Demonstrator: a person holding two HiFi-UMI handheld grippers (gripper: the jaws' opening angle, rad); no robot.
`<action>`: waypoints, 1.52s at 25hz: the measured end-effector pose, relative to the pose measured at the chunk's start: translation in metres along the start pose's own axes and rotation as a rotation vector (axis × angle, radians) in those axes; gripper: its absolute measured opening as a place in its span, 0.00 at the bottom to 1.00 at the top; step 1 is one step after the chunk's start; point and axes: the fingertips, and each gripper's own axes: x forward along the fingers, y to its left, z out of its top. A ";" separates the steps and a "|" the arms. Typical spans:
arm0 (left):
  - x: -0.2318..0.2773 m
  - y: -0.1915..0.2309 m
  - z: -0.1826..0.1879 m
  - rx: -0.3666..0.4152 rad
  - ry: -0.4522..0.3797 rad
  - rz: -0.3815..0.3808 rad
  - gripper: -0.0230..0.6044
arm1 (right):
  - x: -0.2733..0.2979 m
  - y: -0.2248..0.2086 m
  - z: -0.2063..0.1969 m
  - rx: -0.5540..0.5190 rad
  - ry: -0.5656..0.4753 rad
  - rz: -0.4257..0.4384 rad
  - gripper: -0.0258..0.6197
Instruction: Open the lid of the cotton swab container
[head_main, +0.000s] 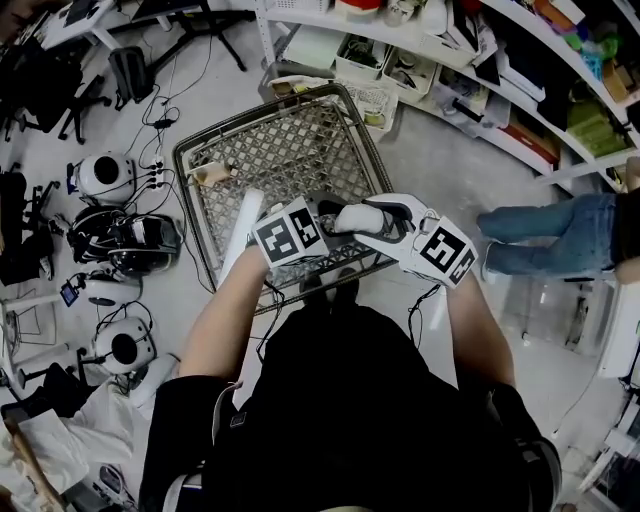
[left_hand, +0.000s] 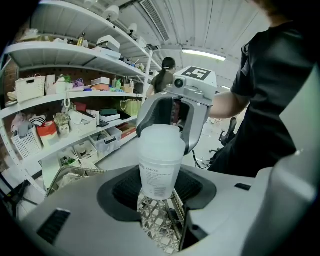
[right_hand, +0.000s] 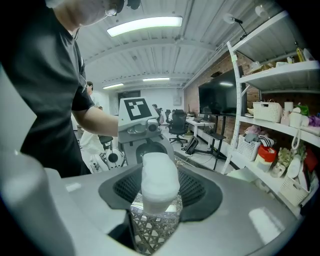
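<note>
I hold a translucent white cotton swab container (left_hand: 160, 170) with a printed label in the air above a metal mesh basket (head_main: 250, 115). My left gripper (left_hand: 160, 192) is shut on its labelled body. The container's white lid (right_hand: 160, 182) points toward my right gripper (right_hand: 159, 197), which is shut on it. In the head view the left gripper (head_main: 320, 224) and right gripper (head_main: 346, 220) meet nose to nose over the basket's near edge, hiding the container. Each gripper view shows the opposite gripper facing it just behind the container.
A small object lies inside the basket at its left side (head_main: 212, 175). White shelves with bins (head_main: 400, 60) stand beyond it. Round white devices and cables (head_main: 105, 175) crowd the floor at left. A seated person's jeans-clad legs (head_main: 550, 235) are at right.
</note>
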 end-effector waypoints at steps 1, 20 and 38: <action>0.000 0.001 0.000 -0.001 0.001 0.002 0.35 | 0.001 -0.001 0.000 -0.003 0.002 0.001 0.39; -0.009 0.023 0.005 -0.010 -0.013 0.082 0.35 | -0.001 -0.017 0.016 -0.102 -0.002 -0.035 0.40; -0.023 0.059 0.000 -0.105 -0.052 0.221 0.35 | -0.020 -0.015 0.039 -0.012 -0.149 0.015 0.22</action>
